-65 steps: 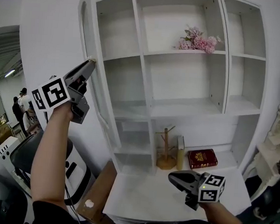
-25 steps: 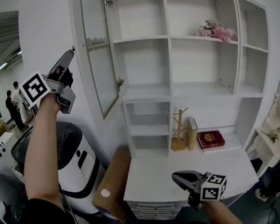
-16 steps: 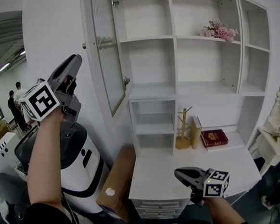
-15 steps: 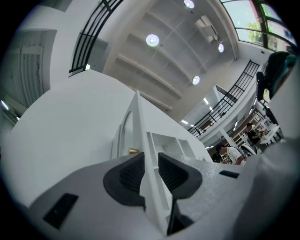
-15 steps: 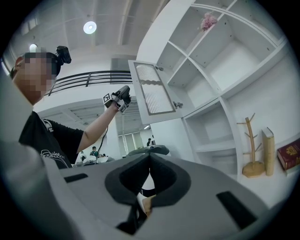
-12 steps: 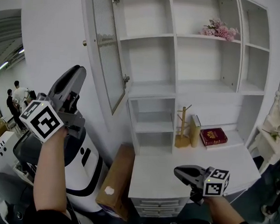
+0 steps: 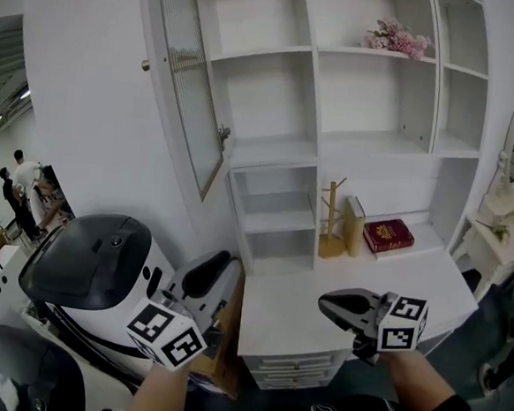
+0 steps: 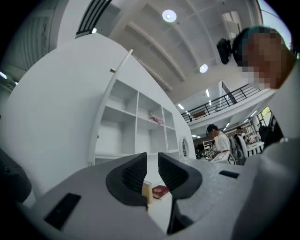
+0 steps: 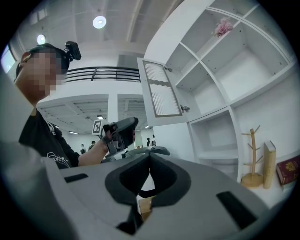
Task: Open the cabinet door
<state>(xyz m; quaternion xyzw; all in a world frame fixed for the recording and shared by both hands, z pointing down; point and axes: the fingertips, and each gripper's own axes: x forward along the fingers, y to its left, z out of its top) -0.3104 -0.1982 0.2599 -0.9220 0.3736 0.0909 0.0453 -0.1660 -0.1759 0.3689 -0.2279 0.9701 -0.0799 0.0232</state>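
Observation:
The white cabinet's left door [image 7: 188, 88], ribbed glass in a white frame, stands swung out to the left; the shelves [image 7: 274, 95] behind it are bare. My left gripper [image 7: 205, 274] hangs low at the desk's left corner, far below the door, touching nothing. In the left gripper view its jaws [image 8: 152, 165] stand apart with nothing between them and the cabinet [image 8: 136, 126] lies ahead. My right gripper [image 7: 336, 306] hovers over the desk front, jaws closed on nothing. The right gripper view shows its tips [image 9: 150, 157] meeting, with the open door [image 9: 161, 93] beyond.
A white desk [image 7: 301, 323] carries a wooden mug tree [image 7: 330, 222], an upright book and a red book [image 7: 387, 235]. Pink flowers [image 7: 394, 38] sit on the top shelf. A black-and-white machine [image 7: 93, 267] and a cardboard box [image 7: 229, 331] stand left of the desk. People [image 7: 19, 186] stand far left.
My left gripper has dropped from beside the open door down to the desk's left corner. The door stays open. The right gripper has barely shifted.

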